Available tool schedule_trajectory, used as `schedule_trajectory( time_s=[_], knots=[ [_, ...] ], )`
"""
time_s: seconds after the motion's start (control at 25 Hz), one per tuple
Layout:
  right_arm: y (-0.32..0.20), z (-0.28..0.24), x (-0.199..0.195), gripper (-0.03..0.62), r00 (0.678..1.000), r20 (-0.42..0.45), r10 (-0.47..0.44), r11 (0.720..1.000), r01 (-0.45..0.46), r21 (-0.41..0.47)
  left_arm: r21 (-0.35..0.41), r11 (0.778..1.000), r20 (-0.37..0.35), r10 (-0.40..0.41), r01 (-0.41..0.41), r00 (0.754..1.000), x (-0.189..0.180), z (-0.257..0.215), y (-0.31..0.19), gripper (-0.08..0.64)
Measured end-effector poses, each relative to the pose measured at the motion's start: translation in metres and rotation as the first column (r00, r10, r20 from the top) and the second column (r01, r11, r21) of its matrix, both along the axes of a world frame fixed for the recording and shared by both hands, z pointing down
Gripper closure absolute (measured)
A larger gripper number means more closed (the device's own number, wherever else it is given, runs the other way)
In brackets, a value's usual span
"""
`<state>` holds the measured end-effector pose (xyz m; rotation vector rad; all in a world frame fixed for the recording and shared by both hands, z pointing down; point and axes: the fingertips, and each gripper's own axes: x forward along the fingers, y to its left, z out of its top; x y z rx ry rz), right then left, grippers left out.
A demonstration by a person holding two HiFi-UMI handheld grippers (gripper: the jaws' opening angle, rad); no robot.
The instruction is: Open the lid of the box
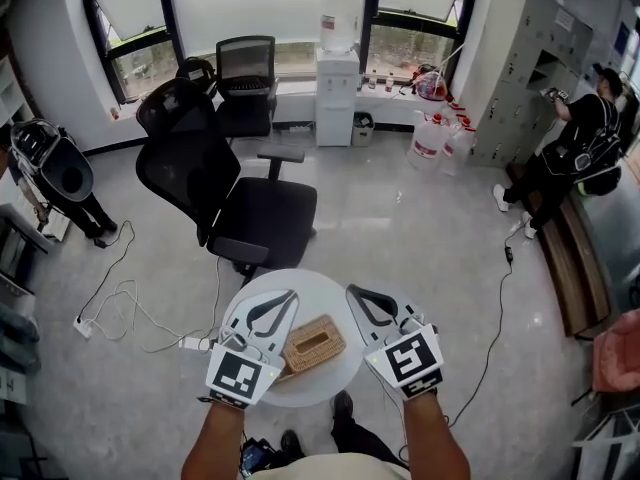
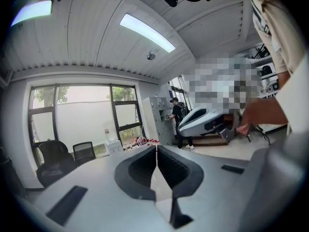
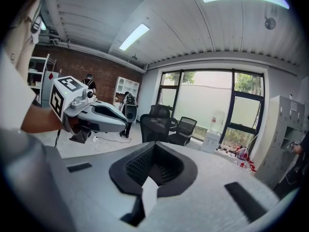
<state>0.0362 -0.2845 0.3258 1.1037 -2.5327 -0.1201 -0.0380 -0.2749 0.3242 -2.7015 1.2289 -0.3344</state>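
Head view: a round white table (image 1: 330, 286) sits low in the middle of the frame, with a black office chair (image 1: 225, 193) just above it.
Box (image 1: 314, 343): tan and woven, its slotted top facing up; it lies on the table at lower centre, between the two grippers.
Left gripper (image 1: 288, 296): left of the box, jaws pressed together, nothing in them.
Right gripper (image 1: 353, 291): right of the box, jaws pressed together, nothing in them.
Gripper views: each shows its own jaws meeting, aimed out at the room rather than at the box.
Upper right of the frame: a person (image 1: 575, 153) stands at grey lockers (image 1: 520, 58).
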Motion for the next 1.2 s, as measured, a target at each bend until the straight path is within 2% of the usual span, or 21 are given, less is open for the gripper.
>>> schedule_trajectory(
  time_s=[0.64,1.2],
  knots=[
    [-0.058,0.063,0.013,0.601,1.0,0.023,0.0,0.994,0.003,-0.111,-0.114,0.993,0.047,-0.012,0.018,0.999,0.001,0.073,-0.057,0.545],
    [-0.077,0.14,0.004,0.601,0.999,0.024,-0.035,0.975,0.039,-0.22,-0.257,0.966,0.066,-0.024,0.04,0.998,-0.01,0.161,-0.073,0.545]
  ],
)
